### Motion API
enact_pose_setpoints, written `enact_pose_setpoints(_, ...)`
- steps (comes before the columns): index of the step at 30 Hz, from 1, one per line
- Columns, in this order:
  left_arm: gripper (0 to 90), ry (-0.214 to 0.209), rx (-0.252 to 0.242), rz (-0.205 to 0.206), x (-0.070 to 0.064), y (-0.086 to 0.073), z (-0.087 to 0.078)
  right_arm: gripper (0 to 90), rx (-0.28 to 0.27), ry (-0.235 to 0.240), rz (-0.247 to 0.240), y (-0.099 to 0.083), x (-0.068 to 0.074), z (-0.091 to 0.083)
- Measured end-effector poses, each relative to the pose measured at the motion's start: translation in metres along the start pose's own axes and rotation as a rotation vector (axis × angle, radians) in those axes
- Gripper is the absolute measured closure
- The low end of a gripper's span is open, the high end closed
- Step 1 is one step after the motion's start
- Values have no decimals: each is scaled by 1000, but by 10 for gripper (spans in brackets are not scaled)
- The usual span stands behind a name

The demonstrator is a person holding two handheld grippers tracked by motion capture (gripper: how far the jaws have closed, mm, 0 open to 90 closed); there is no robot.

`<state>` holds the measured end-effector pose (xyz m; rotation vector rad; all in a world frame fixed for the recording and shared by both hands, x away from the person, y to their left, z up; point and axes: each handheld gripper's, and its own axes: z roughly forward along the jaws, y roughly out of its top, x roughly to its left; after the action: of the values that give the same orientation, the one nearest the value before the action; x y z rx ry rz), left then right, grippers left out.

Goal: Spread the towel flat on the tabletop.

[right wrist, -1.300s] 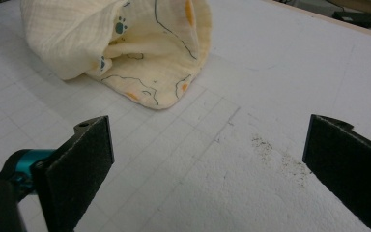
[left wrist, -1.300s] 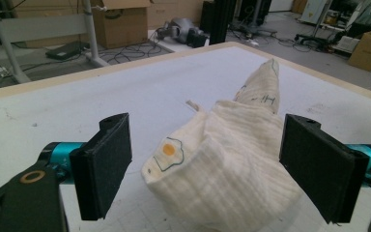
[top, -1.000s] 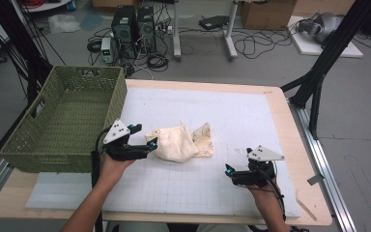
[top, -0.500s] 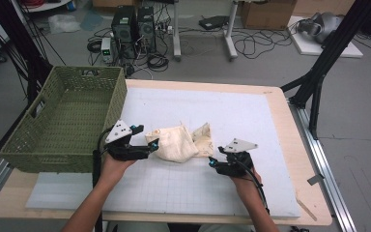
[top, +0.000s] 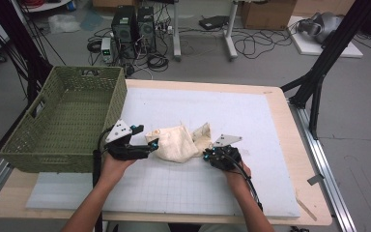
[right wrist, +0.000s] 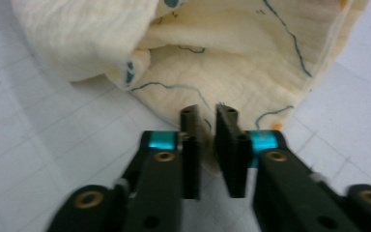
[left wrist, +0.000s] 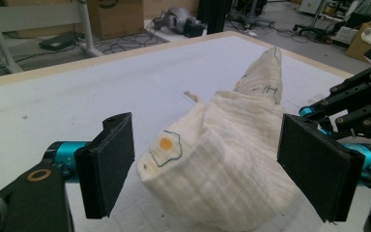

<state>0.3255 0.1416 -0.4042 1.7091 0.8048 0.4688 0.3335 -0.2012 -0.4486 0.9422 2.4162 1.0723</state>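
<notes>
Evidently little is done yet; the right gripper (right wrist: 206,145) has its jaws drawn narrow at the near edge of the cream cloth (top: 176,144), whether pinching it I cannot tell; the left gripper (left wrist: 217,169) gapes wide around the other end; the bundle lies crumpled mid-table, beside the empty green basket (top: 38,145); both grasps and any lift or transfer seem left to do.

Grey concrete floor (top: 367,121) beyond table. Two black computer towers (top: 134,24) ahead of left gripper (top: 150,145), cables (top: 251,46) tangled beside them. White desk legs (top: 231,29) farther ahead. Cardboard box (top: 265,12) far right. Black metal stand (top: 319,77) right of right gripper (top: 206,155).
</notes>
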Motion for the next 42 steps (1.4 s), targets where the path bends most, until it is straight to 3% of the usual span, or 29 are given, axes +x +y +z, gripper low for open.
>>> enact_pose_setpoints(5, 217, 2, 0, -4, 1, 0, 0, 863, 13, -7, -6, 0, 2, -4)
enact_pose_setpoints(8, 219, 6, -1, -12, 2, 0, -1, 863, 10, -10, -28, -7, 7, -24)
enact_pose_setpoints(10, 220, 7, -2, -14, 3, 0, -2, 862, 9, -11, -33, -8, 8, -28)
enact_pose_setpoints(14, 241, 7, 1, -5, 2, 0, -2, 859, 32, -12, -71, -22, 12, -59)
enact_pose_setpoints(17, 275, -2, 8, 7, 2, -1, -1, 859, 42, -16, -83, -28, 13, -68)
enact_pose_setpoints(22, 313, -6, 22, 6, 1, -1, 1, 859, 56, -19, -65, -47, 16, -88)
enact_pose_setpoints(26, 343, -2, 22, 8, 2, -1, 0, 859, 116, -21, -64, -63, 21, -104)
enact_pose_setpoints(29, 352, -5, 26, 8, 2, -2, 1, 838, 98, -21, -51, -66, 21, -111)
enact_pose_setpoints(30, 355, -14, 38, 3, 2, -2, 3, 760, 62, -24, -30, -62, 20, -116)
enact_pose_setpoints(31, 355, -14, 38, 3, 2, -2, 3, 760, 62, -24, -30, -62, 20, -116)
enact_pose_setpoints(32, 353, -15, 46, 7, 1, -3, 5, 685, 11, -21, -8, -52, 19, -117)
enact_pose_setpoints(35, 353, -10, 42, 13, 0, -2, 4, 608, -35, -9, 3, -40, 18, -111)
enact_pose_setpoints(36, 353, -6, 38, 10, 1, -2, 3, 539, -68, -2, 2, -26, 19, -99)
enact_pose_setpoints(37, 353, -2, 34, 10, 2, -2, 3, 539, -68, -2, 2, -26, 19, -99)
enact_pose_setpoints(38, 351, 1, 31, 5, 3, -2, 2, 491, -88, 10, 1, -12, 18, -84)
enact_pose_setpoints(39, 351, 5, 28, 4, 3, -2, 2, 491, -88, 10, 1, -12, 18, -84)
enact_pose_setpoints(40, 350, 10, 24, -3, 5, -2, 1, 472, -115, 19, 14, 0, 17, -67)
enact_pose_setpoints(41, 350, 10, 24, -3, 5, -2, 1, 472, -115, 19, 14, 0, 17, -67)
enact_pose_setpoints(42, 347, 13, 21, -7, 5, -2, 1, 463, -113, 37, 31, 12, 14, -49)
